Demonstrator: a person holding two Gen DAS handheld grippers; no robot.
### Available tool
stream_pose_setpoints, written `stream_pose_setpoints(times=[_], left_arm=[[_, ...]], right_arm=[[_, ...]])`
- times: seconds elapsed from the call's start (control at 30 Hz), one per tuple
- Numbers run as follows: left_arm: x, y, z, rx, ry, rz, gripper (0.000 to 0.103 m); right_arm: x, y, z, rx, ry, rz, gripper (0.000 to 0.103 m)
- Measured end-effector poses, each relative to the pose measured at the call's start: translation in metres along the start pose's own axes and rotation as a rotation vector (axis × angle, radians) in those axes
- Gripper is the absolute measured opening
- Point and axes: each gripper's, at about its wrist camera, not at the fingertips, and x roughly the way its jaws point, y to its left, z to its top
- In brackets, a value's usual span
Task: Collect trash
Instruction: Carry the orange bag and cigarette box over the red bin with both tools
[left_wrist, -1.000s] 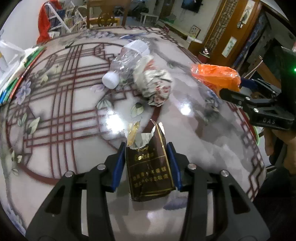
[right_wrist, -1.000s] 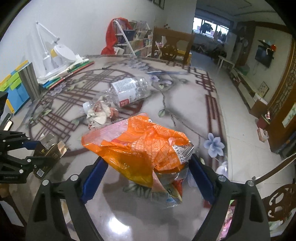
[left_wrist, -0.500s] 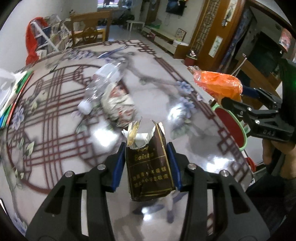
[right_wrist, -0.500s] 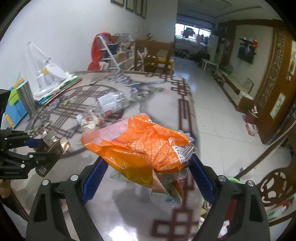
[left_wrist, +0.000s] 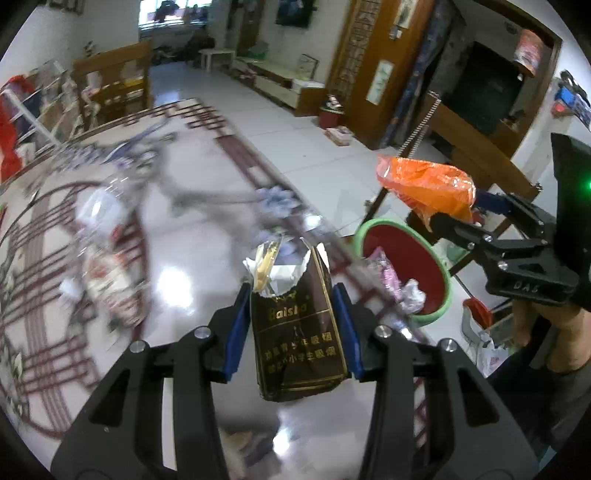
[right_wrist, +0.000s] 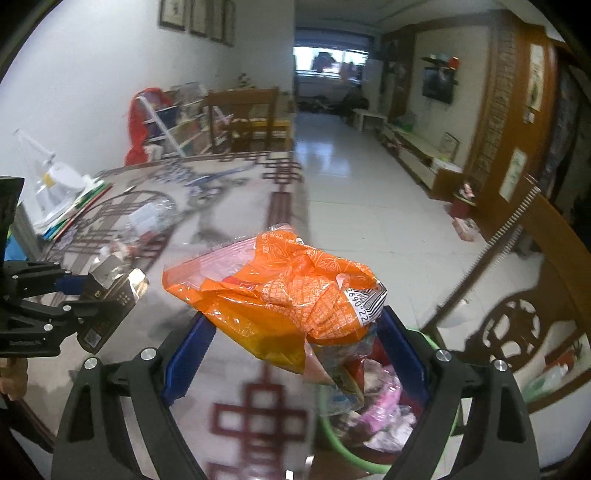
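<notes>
My left gripper (left_wrist: 291, 325) is shut on a torn brown cigarette pack (left_wrist: 297, 332), held upright above the table's right edge. In the right wrist view that pack (right_wrist: 110, 306) shows at the left. My right gripper (right_wrist: 295, 343) is shut on a crumpled orange plastic bag (right_wrist: 280, 295), which the left wrist view shows as an orange bag (left_wrist: 428, 192) hanging above the bin. A red bin with a green rim (left_wrist: 402, 266) stands on the floor beside the table, with several scraps of trash inside; part of its green rim (right_wrist: 340, 443) shows under the bag.
A clear plastic bottle (left_wrist: 99, 206) and a crumpled wrapper (left_wrist: 110, 273) lie blurred on the patterned table (left_wrist: 192, 236). Books and a white lamp (right_wrist: 55, 184) sit at the table's far left. A carved wooden chair (right_wrist: 524, 325) stands right of the bin.
Both grippers have swung to the right and risen, each keeping its load. The table's edge and the red bin have come into view; the bottle and wrapper have slid to the left.
</notes>
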Motion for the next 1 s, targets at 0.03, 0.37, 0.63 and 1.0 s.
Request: stream_pose_setpoints(times=[0.03,0.37,0.63,1.0], left_arm=[[0.005,-0.008,0.005,0.009,0.002,-0.014,0.042],[0.045,-0.074,0.035,0.086,0.029,-0.132,0.042],[0.077,-0.12,0.056,0.123,0.065,-0.24,0.042],[0.114,-0.155,0.082,0.106,0.122,-0.331,0.043]], right_arm=[[-0.002,-0.011,-0.002,0.022,0.002,-0.012,0.085],[-0.026,-0.096,-0.024,0.162,0.013,-0.118,0.085],[-0.023,-0.138,-0.048,0.251,0.063,-0.149,0.085],[-0.01,-0.155,-0.062,0.284,0.112,-0.146,0.085]])
